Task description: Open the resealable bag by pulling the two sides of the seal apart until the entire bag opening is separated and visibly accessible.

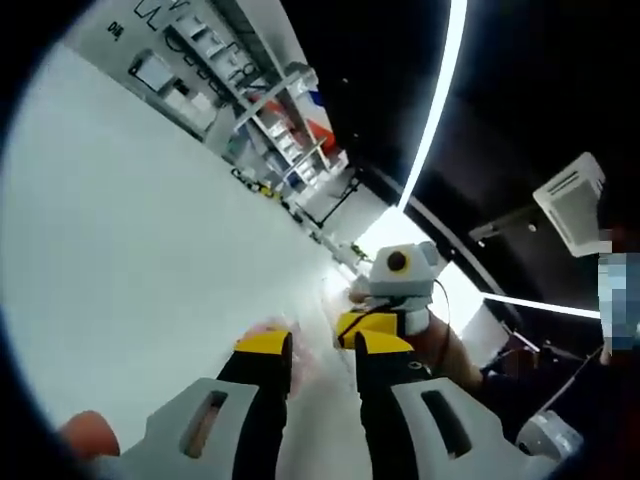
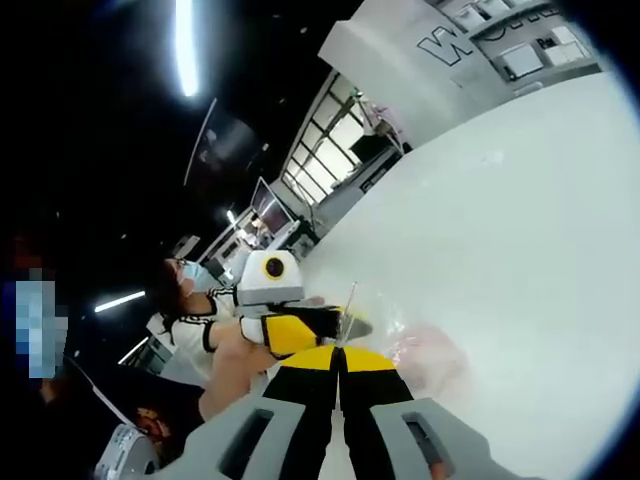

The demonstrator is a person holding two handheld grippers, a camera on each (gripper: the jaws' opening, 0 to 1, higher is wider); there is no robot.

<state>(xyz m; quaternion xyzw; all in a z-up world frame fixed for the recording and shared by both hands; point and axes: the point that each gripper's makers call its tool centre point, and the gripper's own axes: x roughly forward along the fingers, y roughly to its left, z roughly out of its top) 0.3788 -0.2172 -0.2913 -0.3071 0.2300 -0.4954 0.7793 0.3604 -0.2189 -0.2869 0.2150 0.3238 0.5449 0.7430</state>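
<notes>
Low in the frame, the right tool [image 2: 338,352] is clenched on the clear bag's [image 2: 425,350] edge (contents pinkish, blurred) while the left tool [image 1: 322,345], jaws apart, meets it over the white bench [image 1: 150,260].

No text reads whole: large dark letters (perhaps "WO") stand on the far wall [image 2: 440,45].

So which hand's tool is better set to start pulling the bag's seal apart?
Probably the right tool: its jaws look closed on the thin clear edge of the bag. The left tool has its jaws apart.
</notes>
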